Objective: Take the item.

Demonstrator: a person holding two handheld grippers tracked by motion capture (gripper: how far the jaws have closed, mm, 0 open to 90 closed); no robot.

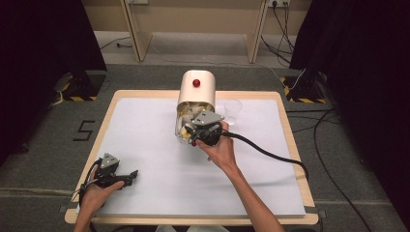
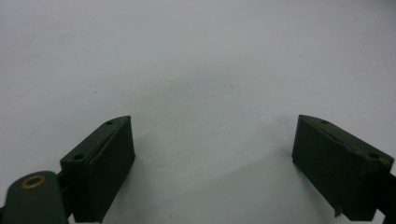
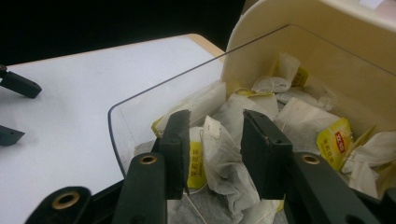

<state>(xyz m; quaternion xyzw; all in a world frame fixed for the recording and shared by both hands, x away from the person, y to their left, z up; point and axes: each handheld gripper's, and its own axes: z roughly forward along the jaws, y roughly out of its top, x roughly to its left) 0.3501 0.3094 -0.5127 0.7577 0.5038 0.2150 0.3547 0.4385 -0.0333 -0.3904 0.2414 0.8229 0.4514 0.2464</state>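
Right gripper (image 3: pixel 215 154) reaches into the open front of a cream-coloured tea bag dispenser (image 1: pixel 196 89) that stands near the middle of the tabletop's far edge, and its two black jaws stand on either side of a white tea bag (image 3: pixel 224 154) at the front of the heap. The jaws are partly closed around that bag; whether the pads already press on it cannot be told, since a narrow gap shows on each side. More tea bags (image 3: pixel 303 116), some white and some with yellow tags, lie piled behind a clear curved front panel (image 3: pixel 140 121) of the dispenser. From above, the right hand (image 1: pixel 220 150) holds this gripper just in front of the dispenser, whose rounded top bears a red knob (image 1: pixel 196 82). A clear plastic cup (image 1: pixel 233 110) stands just beside the dispenser, toward the far right corner of the white sheet (image 1: pixel 159 140) that covers the tabletop. Left gripper (image 2: pixel 212 163) rests near the near left corner of the tabletop, held by the left hand (image 1: pixel 94 193), its jaws spread wide over bare white sheet with nothing between them, well apart from the dispenser.
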